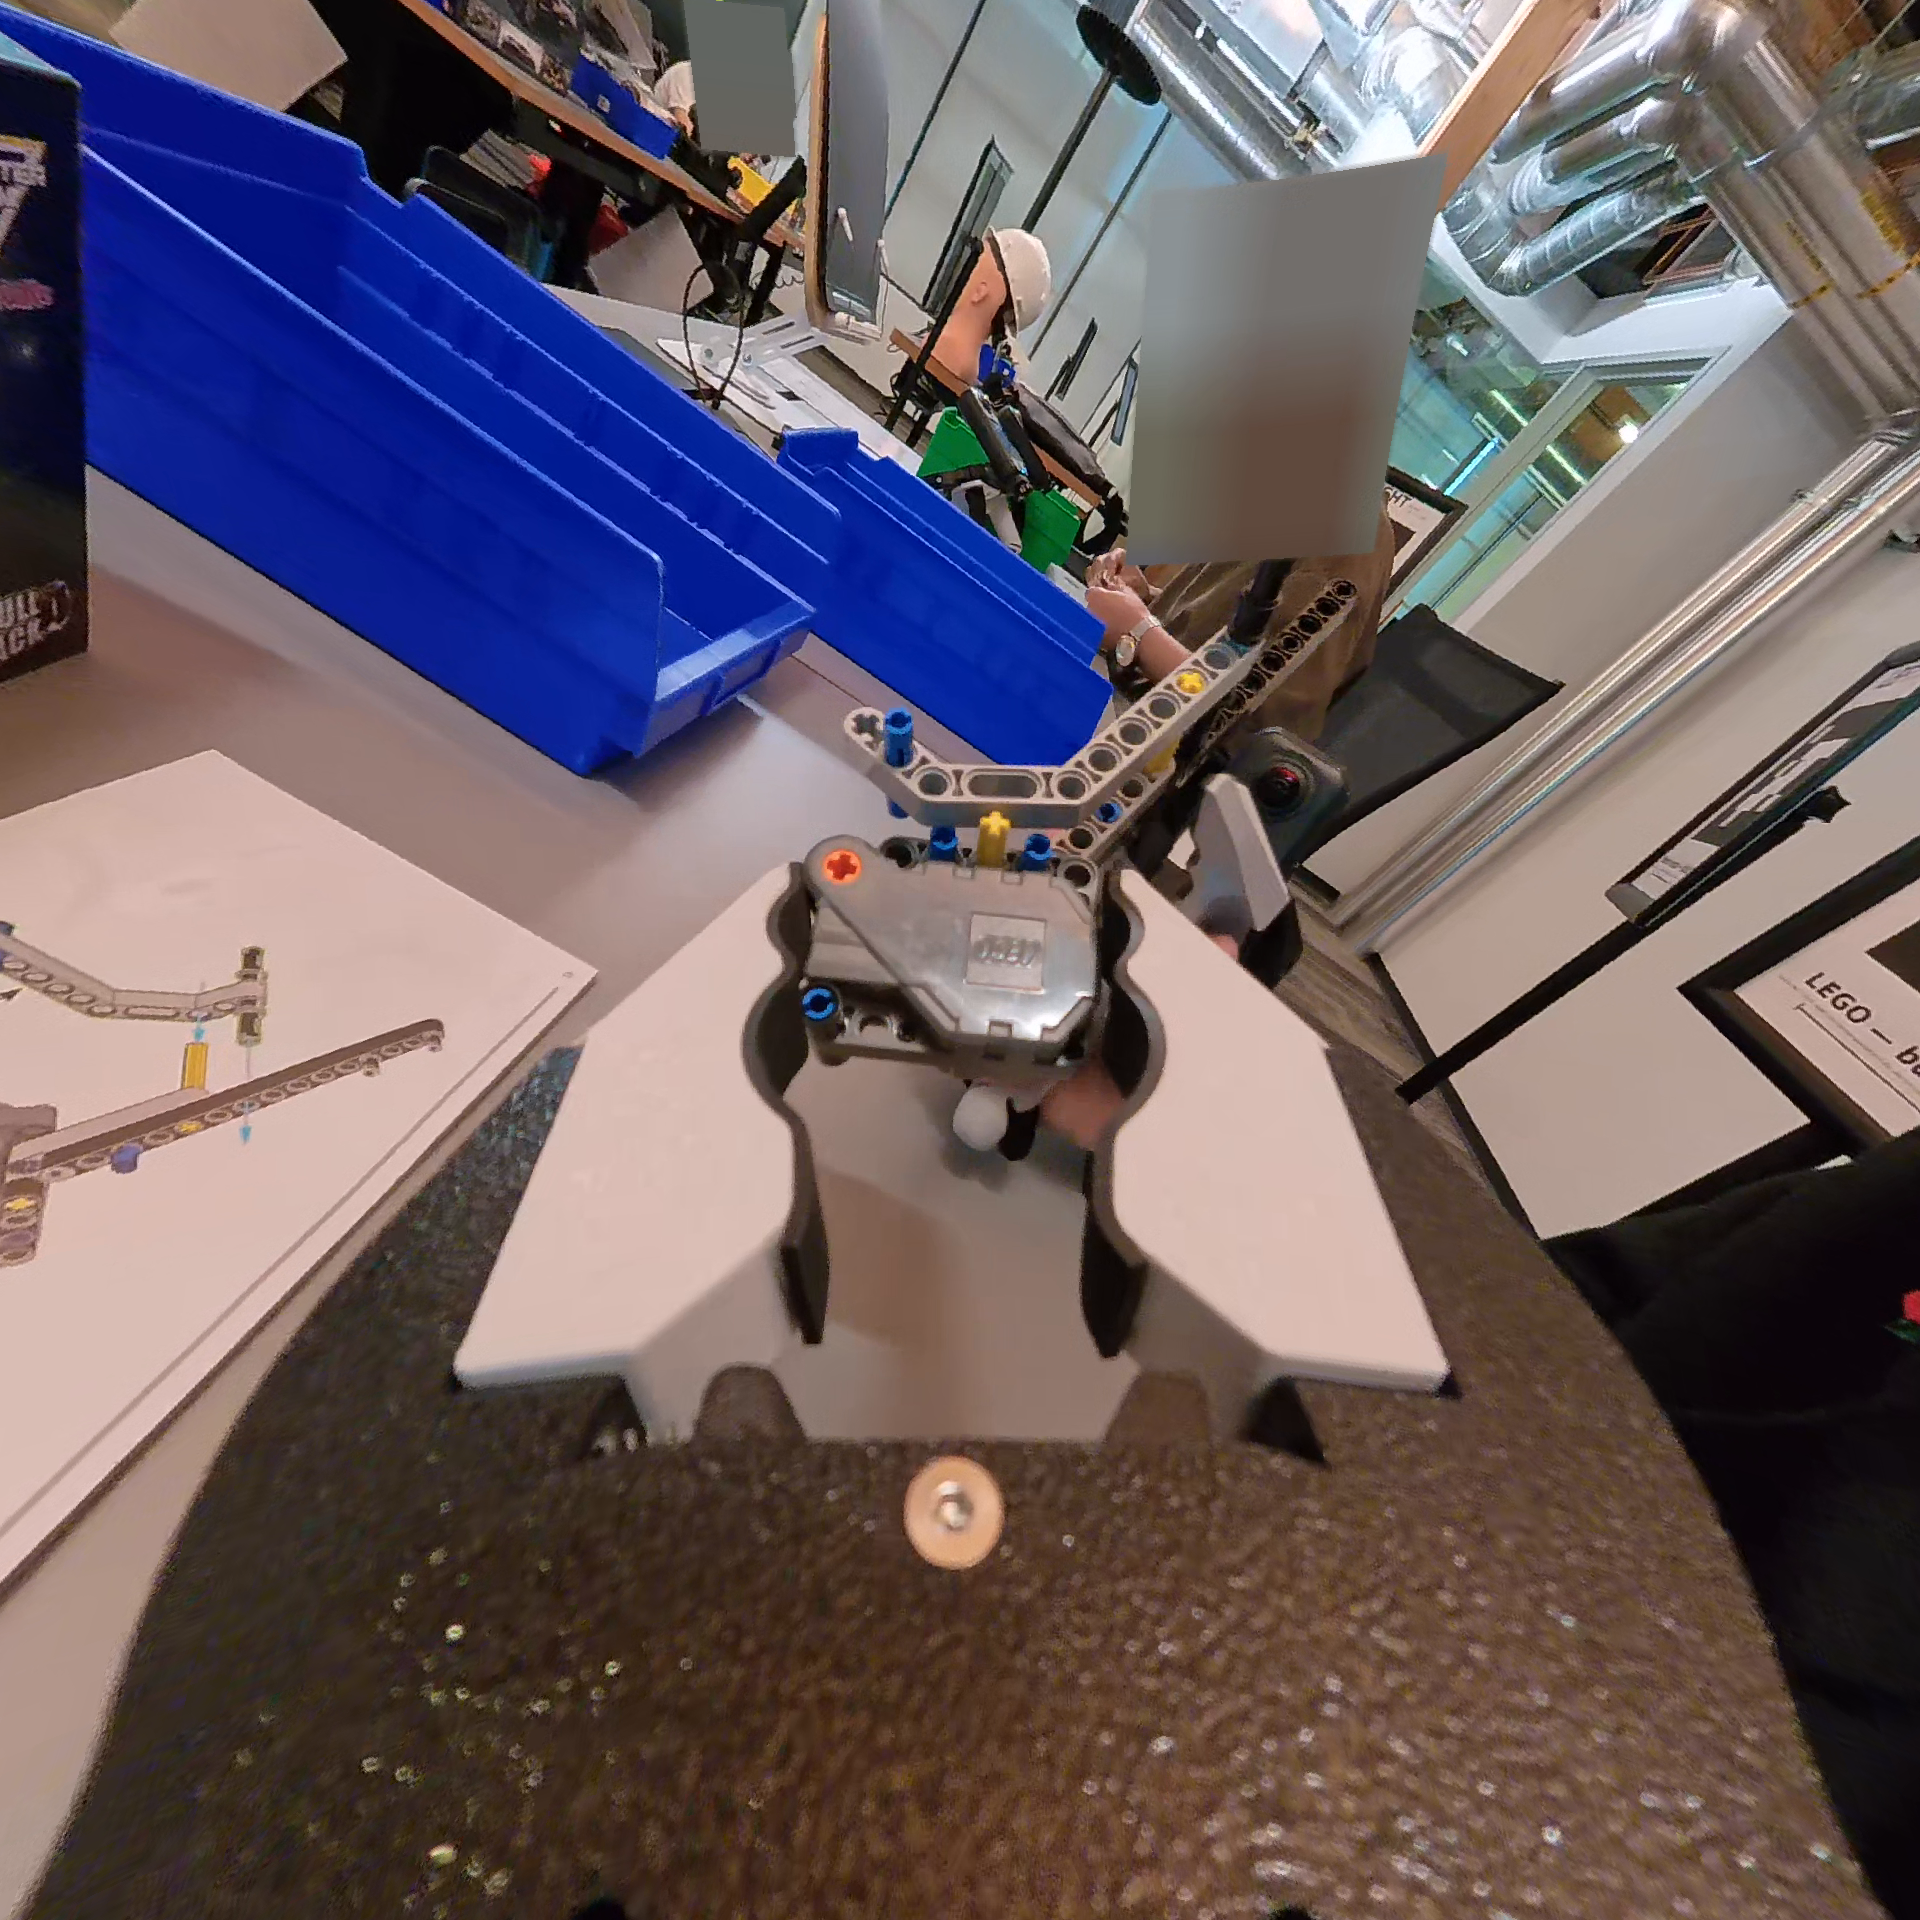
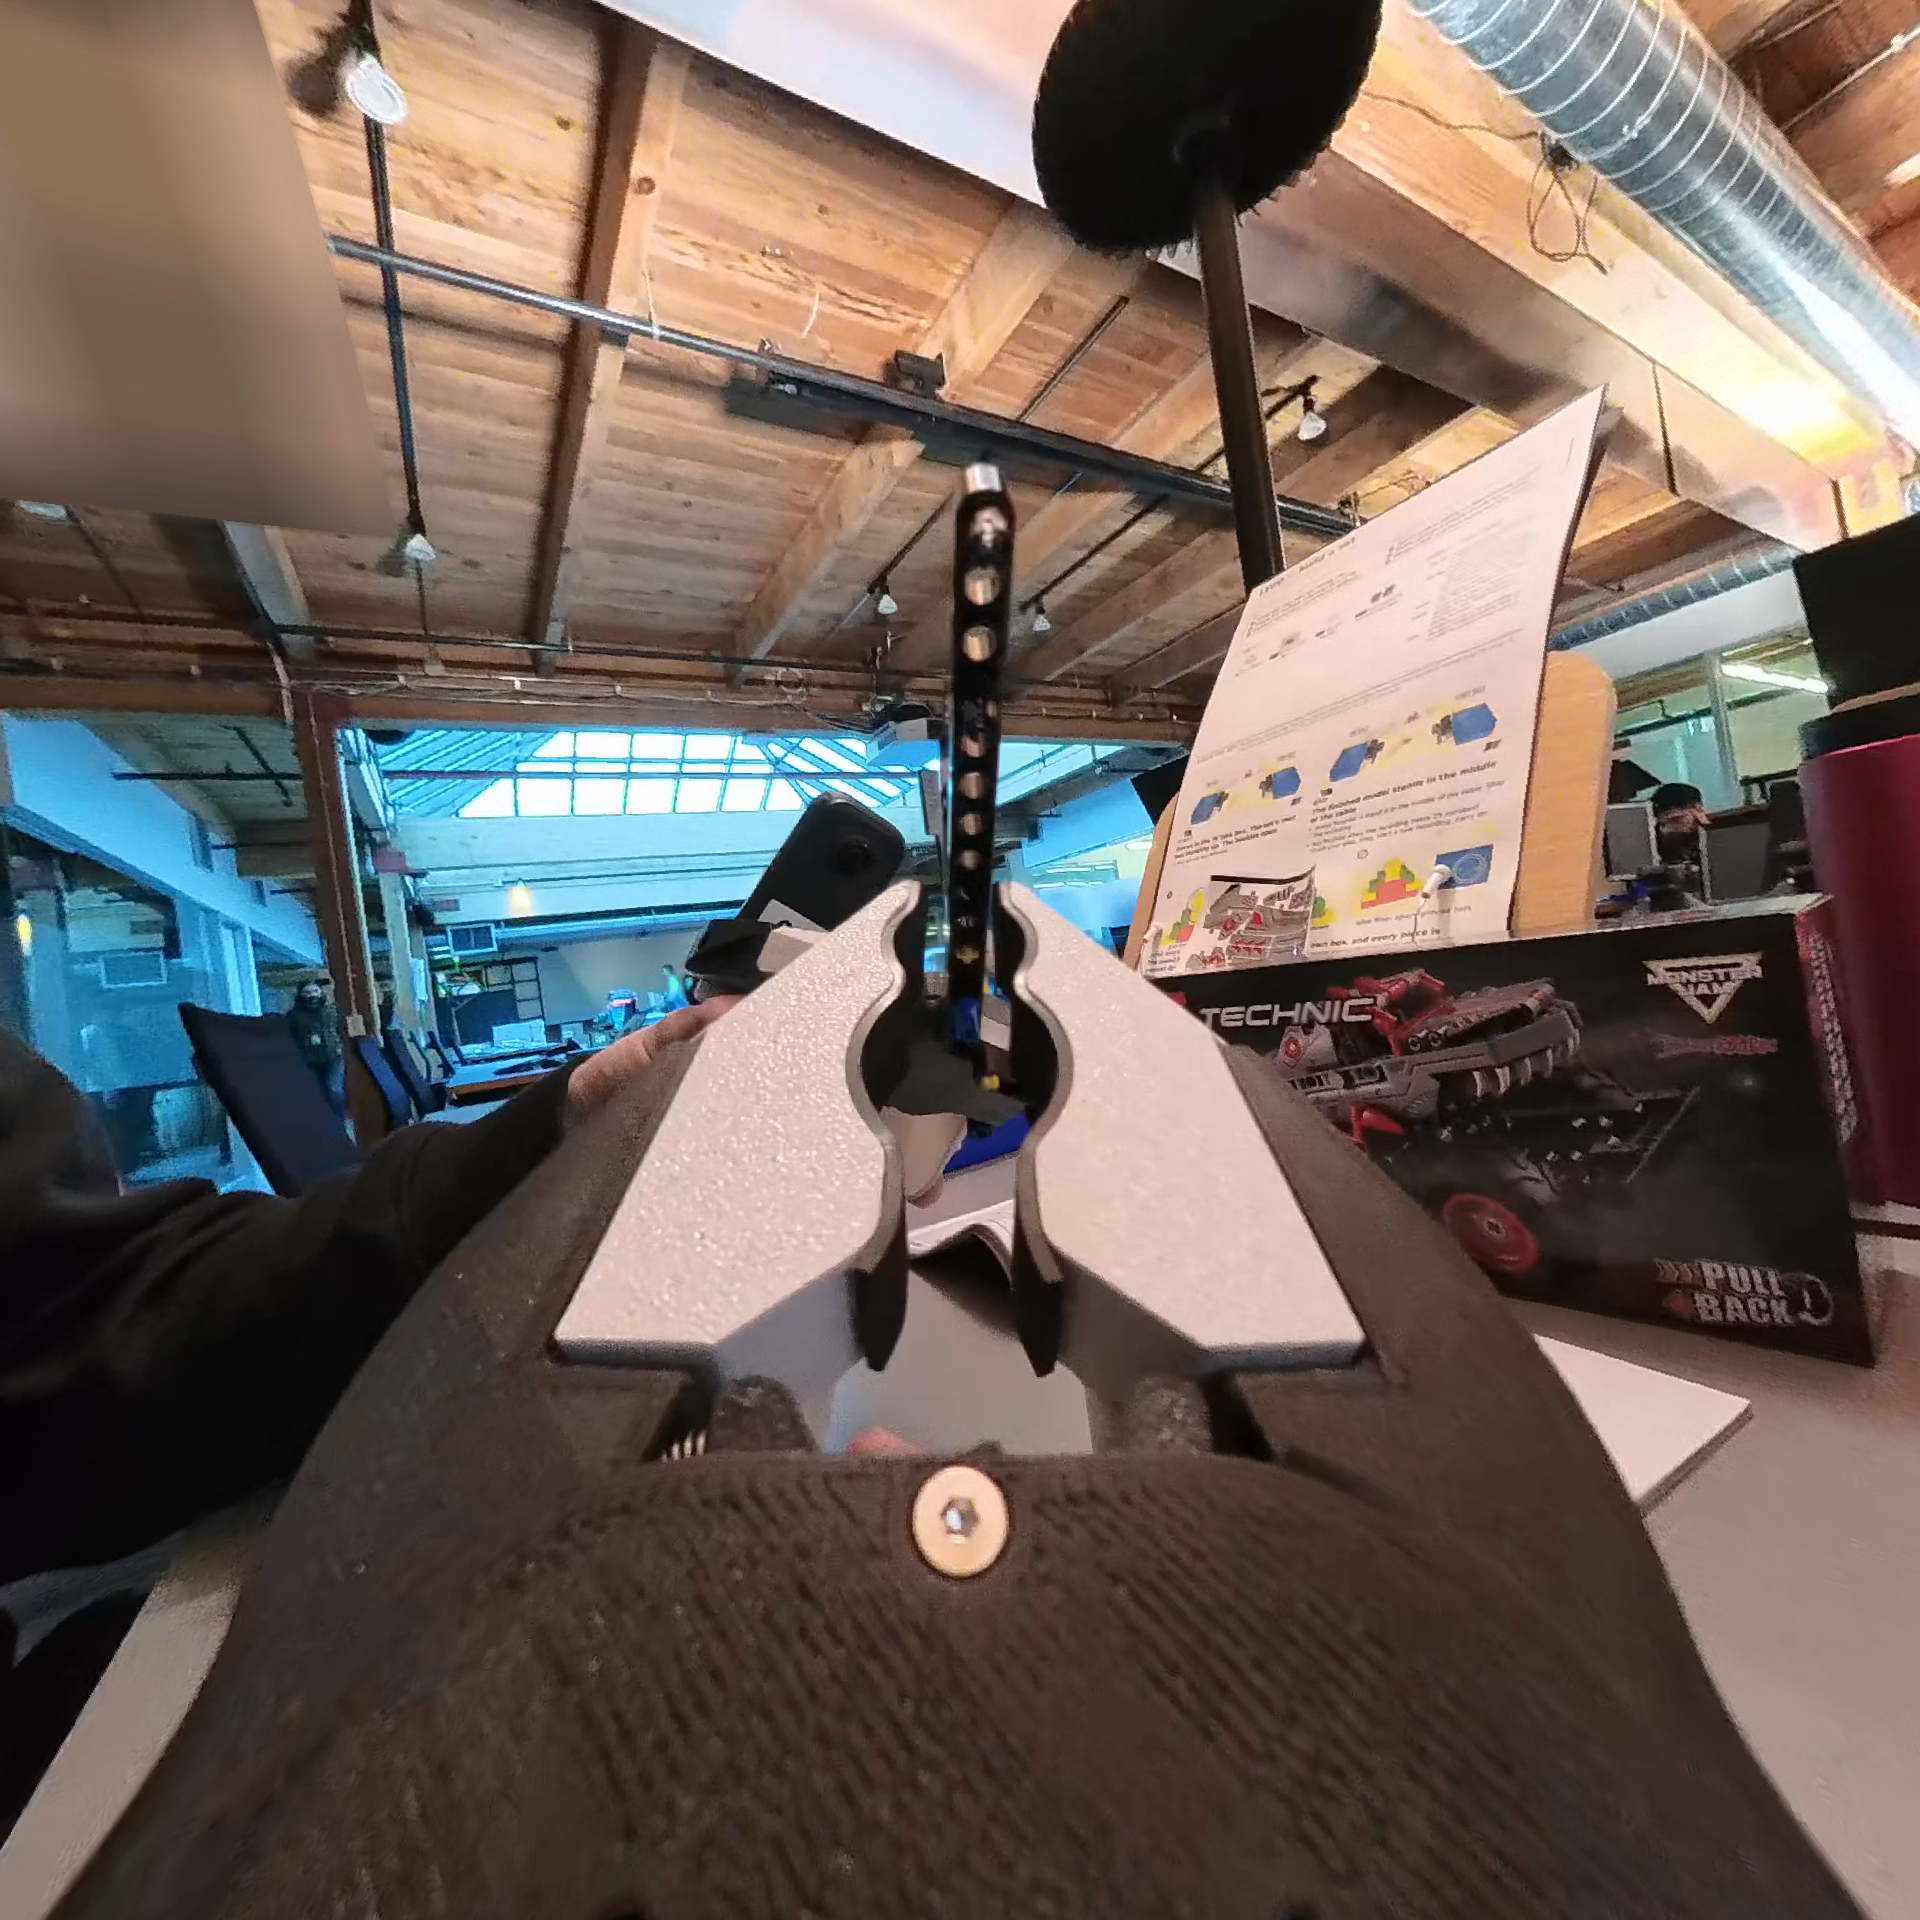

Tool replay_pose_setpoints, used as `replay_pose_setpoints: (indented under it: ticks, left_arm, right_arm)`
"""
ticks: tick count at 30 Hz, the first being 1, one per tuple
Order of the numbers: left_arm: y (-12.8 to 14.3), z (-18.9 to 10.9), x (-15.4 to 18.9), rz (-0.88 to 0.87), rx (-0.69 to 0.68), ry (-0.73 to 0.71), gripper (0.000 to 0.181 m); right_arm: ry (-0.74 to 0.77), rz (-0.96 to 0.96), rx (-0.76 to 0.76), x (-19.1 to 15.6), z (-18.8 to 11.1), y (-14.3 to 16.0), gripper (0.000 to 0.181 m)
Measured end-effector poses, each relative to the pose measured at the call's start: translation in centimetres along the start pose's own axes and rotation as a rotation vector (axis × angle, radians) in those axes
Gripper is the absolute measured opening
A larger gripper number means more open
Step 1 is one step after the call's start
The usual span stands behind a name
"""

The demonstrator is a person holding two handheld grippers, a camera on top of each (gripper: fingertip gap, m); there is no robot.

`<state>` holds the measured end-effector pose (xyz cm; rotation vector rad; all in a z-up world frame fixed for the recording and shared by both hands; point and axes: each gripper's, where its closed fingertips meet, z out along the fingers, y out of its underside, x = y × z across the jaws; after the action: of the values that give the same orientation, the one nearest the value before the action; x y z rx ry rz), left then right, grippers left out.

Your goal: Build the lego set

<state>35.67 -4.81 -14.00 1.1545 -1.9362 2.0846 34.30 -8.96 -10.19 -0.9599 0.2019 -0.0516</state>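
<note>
My left gripper is shut on a dark grey pull-back motor block with an orange axle hole and blue pins. A bent light grey liftarm with blue and yellow pins sits on top of it, and a long black beam runs up to the right. My right gripper is shut on that black beam, which stands up between its fingers. The right gripper also shows in the left wrist view, just right of the motor, beside the beam.
Blue bins lie on the grey table at the back left. An instruction sheet lies at the left. The set's box and a propped instruction page stand at the right. A person's sleeve is at the left.
</note>
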Motion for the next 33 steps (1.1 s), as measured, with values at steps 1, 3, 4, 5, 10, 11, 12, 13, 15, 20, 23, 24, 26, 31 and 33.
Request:
replay_pose_setpoints:
  ticks: [1,3,4,5,10,11,12,13,15,20,23,24,26,31,33]
  left_arm:
    - [0.1,0.1,0.1,-0.002,0.000,0.003,0.054]
    - [0.1,0.2,0.1,-0.003,-0.003,0.006,0.054]
    - [0.1,0.2,0.1,0.002,-0.009,0.005,0.054]
    - [0.1,0.1,0.0,0.011,-0.016,-0.002,0.054]
    - [0.0,-0.9,-0.7,0.138,-0.112,-0.085,0.054]
    - [0.0,-1.1,-0.8,0.164,-0.142,-0.099,0.054]
    - [0.1,-1.2,-0.9,0.186,-0.172,-0.110,0.054]
    - [0.1,-1.2,-0.9,0.199,-0.196,-0.114,0.054]
    - [0.1,-1.1,-0.7,0.208,-0.215,-0.111,0.054]
    - [-0.1,-0.8,-0.3,0.186,-0.202,-0.082,0.054]
    - [-0.1,-0.5,0.0,0.160,-0.197,-0.055,0.054]
    - [-0.2,-0.5,0.0,0.161,-0.199,-0.053,0.054]
    - [-0.2,-0.5,0.2,0.160,-0.205,-0.048,0.054]
    - [-0.5,-0.3,0.8,0.170,-0.221,-0.034,0.054]
    - [-0.8,-0.3,1.0,0.179,-0.216,-0.030,0.054]
  right_arm:
    - [0.000,-0.003,0.009,0.0,0.0,-0.2,0.008]
    - [0.003,-0.001,0.011,0.0,0.0,-0.2,0.007]
    - [0.000,0.004,0.011,0.0,-0.1,-0.2,0.007]
    - [0.000,0.004,0.010,0.1,-0.1,-0.2,0.006]
    - [-0.016,-0.003,-0.104,0.0,-0.3,1.0,0.011]
    - [-0.016,-0.008,-0.140,0.0,-0.4,1.5,0.009]
    - [-0.010,-0.019,-0.169,0.1,-0.4,1.9,0.008]
    - [-0.006,-0.031,-0.177,0.1,-0.5,2.0,0.008]
    - [-0.018,-0.019,-0.168,-0.1,-0.4,1.9,0.005]
    - [-0.031,-0.019,-0.136,-0.3,-0.4,1.4,0.006]
    - [-0.035,-0.044,-0.101,-0.4,-0.4,1.0,0.004]
    - [-0.037,-0.052,-0.100,-0.4,-0.5,1.0,0.004]
    - [-0.049,-0.066,-0.103,-0.6,-0.5,0.9,0.004]
    - [-0.060,-0.078,-0.131,-0.9,-0.4,1.3,0.004]
    - [-0.042,-0.102,-0.114,-0.9,-0.2,0.9,0.004]
